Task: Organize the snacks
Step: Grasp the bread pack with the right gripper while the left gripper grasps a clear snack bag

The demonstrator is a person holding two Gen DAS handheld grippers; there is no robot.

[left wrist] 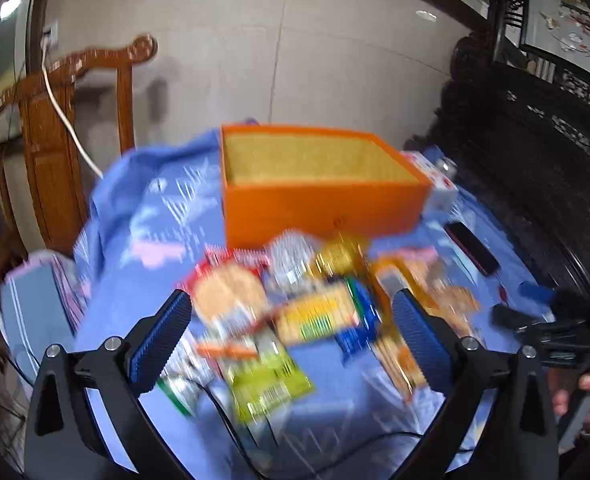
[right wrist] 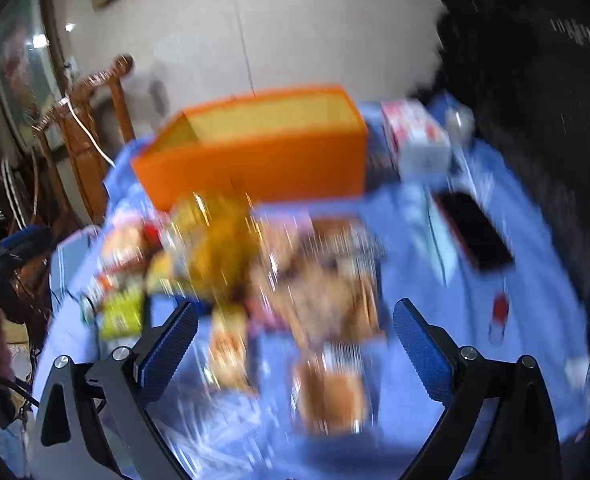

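Directly ahead of the left gripper (left wrist: pixel 291 332), whose blue-padded jaws are spread as wide as they go with nothing held between them, a loose heap of snack packets (left wrist: pixel 295 312) is seen lying on a blue cloth (left wrist: pixel 155 216). The right gripper (right wrist: pixel 295 340) is likewise fully spread and empty, and the same heap (right wrist: pixel 279 280) is framed between its jaws from the other side. Beyond the heap, further from both grippers, an orange box (left wrist: pixel 323 208) stands open-topped and looks empty, its long side running across the left view and slanted in the right view (right wrist: pixel 255 160). By judgement, the coming move depends on this line-up: packets first, box just behind them, so anything picked up has to be carried forward and over the near wall. The round-biscuit packet (left wrist: pixel 231 300) and the green packet (left wrist: pixel 267 388) lie nearer the left gripper; the brownish clear packs (right wrist: pixel 331 384) lie nearer the right one. A dark phone (right wrist: pixel 475 236) is seen on the cloth to the right, well apart from the heap, and a white carton (right wrist: pixel 415 140) sits just beside the box's right end. Both views are smeared by motion blur, the right one more heavily, so no label can be read and packet edges cannot be separated. It cannot be told how many packets are stacked or which overlap.
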